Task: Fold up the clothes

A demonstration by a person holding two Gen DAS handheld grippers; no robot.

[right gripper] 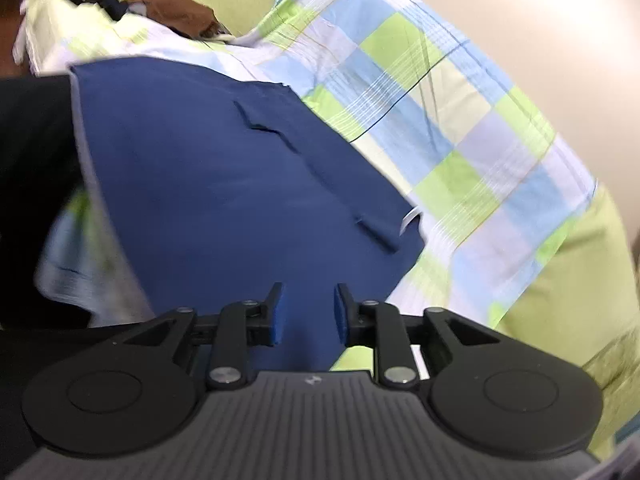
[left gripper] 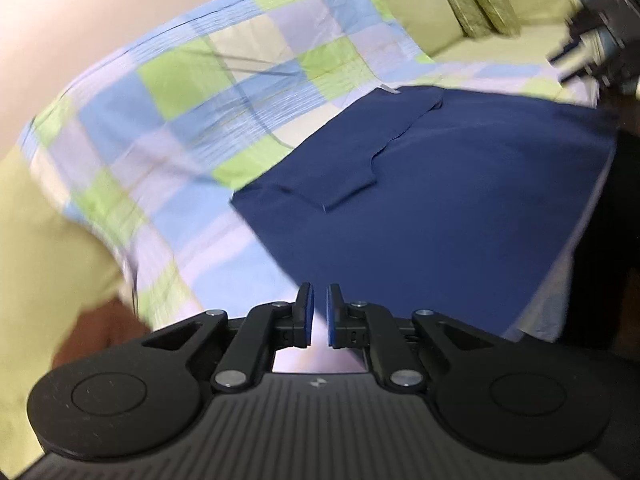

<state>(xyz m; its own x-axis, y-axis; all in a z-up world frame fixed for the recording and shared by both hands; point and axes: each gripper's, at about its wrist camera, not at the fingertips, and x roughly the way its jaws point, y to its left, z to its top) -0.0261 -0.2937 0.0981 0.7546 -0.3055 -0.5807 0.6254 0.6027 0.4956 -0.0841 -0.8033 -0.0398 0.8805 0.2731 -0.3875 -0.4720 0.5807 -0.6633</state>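
A dark blue garment [left gripper: 440,200] lies spread flat on a checked bedsheet [left gripper: 200,100], with a folded-over sleeve near its middle and a small white label [left gripper: 388,89] at its far edge. My left gripper [left gripper: 320,300] hovers over the garment's near corner. Its blue pads stand a narrow gap apart, with only the pale sheet showing between them. From the other side, the right wrist view shows the same garment [right gripper: 220,180] on the sheet [right gripper: 440,120]. My right gripper [right gripper: 308,304] is open over the garment's near edge. Blue cloth shows in the gap, and the pads do not press on it.
Pale green pillows [left gripper: 412,8] and two patterned cushions [left gripper: 476,4] lie at the far end of the bed. A brown item [right gripper: 180,12] rests beyond the garment. The bed's edge drops into a dark area [left gripper: 600,240] on the right.
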